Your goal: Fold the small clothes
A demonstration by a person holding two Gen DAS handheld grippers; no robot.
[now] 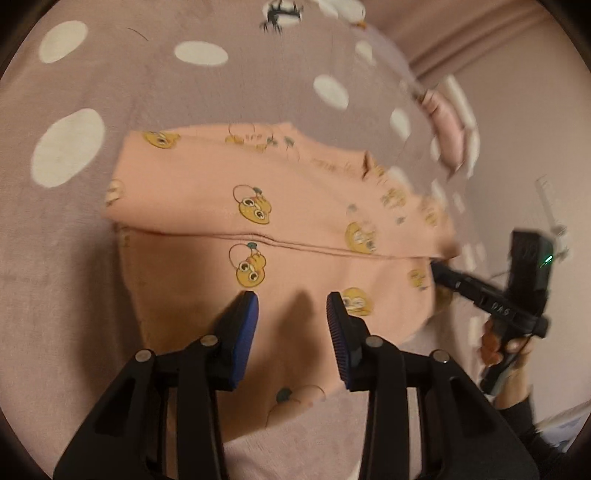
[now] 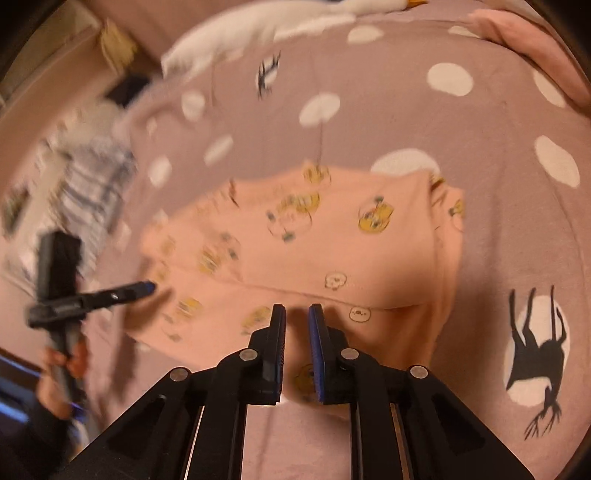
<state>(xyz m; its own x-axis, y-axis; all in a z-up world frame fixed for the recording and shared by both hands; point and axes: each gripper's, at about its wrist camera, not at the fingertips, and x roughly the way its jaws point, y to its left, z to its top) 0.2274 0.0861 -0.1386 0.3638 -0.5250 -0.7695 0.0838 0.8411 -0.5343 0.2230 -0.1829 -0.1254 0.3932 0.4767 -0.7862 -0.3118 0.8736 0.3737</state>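
Observation:
A small peach garment (image 1: 280,221) with yellow cartoon faces lies folded on the mauve spotted bedcover (image 1: 147,92), its top layer ending in a hem across the middle. My left gripper (image 1: 291,299) is open and empty just above the garment's near part. In the left wrist view the right gripper (image 1: 443,275) touches the garment's right edge. In the right wrist view the garment (image 2: 332,240) lies ahead; my right gripper (image 2: 297,314) has its jaws narrowly apart with nothing between them. The left gripper (image 2: 146,288) points at the garment's left edge there.
The bedcover (image 2: 406,122) has white spots and black deer prints (image 2: 535,350). A pink cloth (image 1: 450,125) lies at the far right of the bed. White fabric (image 2: 258,26) and a checked cloth (image 2: 92,184) lie beyond the garment.

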